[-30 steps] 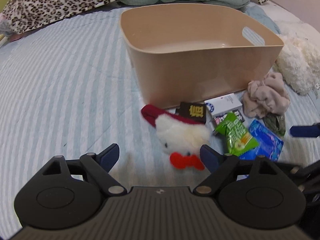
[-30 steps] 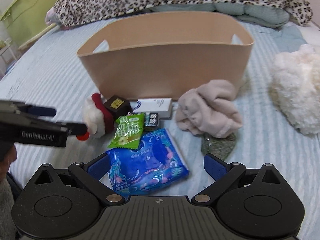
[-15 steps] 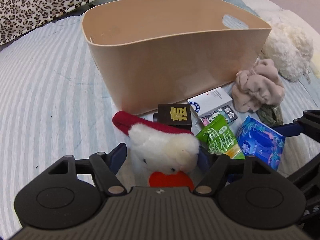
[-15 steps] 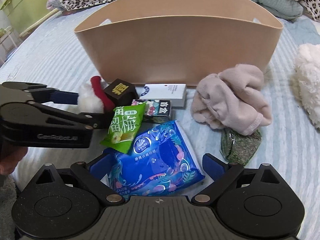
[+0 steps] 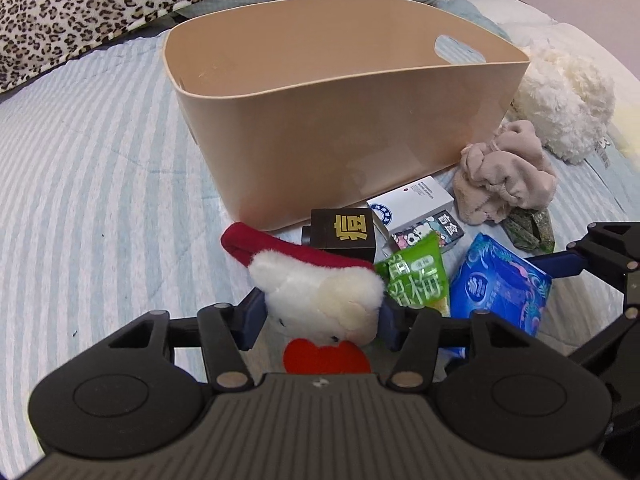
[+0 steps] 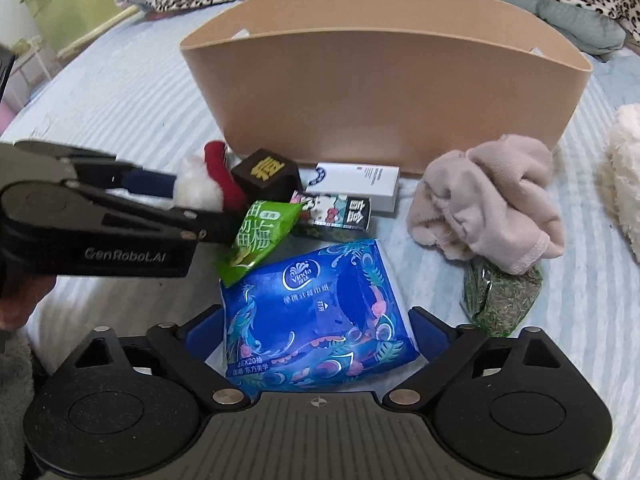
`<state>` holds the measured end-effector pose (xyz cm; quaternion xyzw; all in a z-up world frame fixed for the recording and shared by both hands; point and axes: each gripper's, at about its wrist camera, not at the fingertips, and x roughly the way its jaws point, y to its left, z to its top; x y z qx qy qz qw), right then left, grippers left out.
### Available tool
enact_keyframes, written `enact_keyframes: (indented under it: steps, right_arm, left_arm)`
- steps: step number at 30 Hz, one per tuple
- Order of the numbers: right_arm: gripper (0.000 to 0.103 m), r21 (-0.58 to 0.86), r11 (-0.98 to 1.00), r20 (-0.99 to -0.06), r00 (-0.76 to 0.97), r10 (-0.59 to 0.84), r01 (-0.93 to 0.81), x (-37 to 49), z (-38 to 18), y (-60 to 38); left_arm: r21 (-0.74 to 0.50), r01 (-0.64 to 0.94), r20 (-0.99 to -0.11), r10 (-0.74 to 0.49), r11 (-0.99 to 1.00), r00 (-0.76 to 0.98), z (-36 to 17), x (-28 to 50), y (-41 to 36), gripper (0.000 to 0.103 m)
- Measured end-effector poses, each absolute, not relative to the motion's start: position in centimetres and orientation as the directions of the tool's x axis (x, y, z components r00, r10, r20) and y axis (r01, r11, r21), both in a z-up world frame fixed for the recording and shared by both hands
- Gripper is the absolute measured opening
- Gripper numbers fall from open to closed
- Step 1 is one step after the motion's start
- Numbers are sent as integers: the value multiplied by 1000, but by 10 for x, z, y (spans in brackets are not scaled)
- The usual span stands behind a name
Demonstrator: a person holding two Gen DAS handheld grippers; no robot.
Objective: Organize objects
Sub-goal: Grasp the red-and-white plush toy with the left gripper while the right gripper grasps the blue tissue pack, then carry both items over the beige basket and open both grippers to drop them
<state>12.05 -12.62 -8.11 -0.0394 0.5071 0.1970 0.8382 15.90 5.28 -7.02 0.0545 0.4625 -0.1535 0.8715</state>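
A tan storage bin (image 5: 344,136) stands on the striped bed; it also shows in the right wrist view (image 6: 384,92). In front of it lies a pile of small items. My left gripper (image 5: 320,316) is shut on a white plush toy with a red hat (image 5: 320,292), its blue pads pressing both sides. In the right wrist view the toy (image 6: 200,190) sits between the left gripper's fingers (image 6: 152,182). My right gripper (image 6: 316,332) is open, its pads on either side of a blue tissue pack (image 6: 316,320), which also shows in the left wrist view (image 5: 500,284).
A green snack bag (image 6: 260,236), a black cube box (image 6: 268,174), a white box (image 6: 356,184), a small printed box (image 6: 336,212), a beige cloth (image 6: 492,200), a green herb bag (image 6: 500,296) and a fluffy white plush (image 5: 560,96) lie around. A leopard blanket (image 5: 120,4) lies behind.
My left gripper moved forward around the plush toy and closed on it. My right gripper moved forward so the blue tissue pack now sits between its open fingers.
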Motion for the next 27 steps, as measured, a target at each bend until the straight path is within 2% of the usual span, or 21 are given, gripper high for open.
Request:
enact_keyframes:
  steps: [11,20,24,27]
  right_arm:
    - [90,148,933,-830,472,298,-328,111,-52,-149]
    - [90,173,943,-703,634,320,-285,123,6,-189]
    - [90,154,949,-635,708,308,-274,143,26,-195]
    - [90,173,948,-600,735,316,-266,164,38,-197]
  left_arm:
    - [-32,234,-801,-165,972,576,-42,135,63,55]
    - [25,156,-663,-101,987,742,33,115,54,55]
    - [66,141,-603,-73,988,794,61,133,39,55]
    - [46,131,-591,-79,990,803,70,157,30,55]
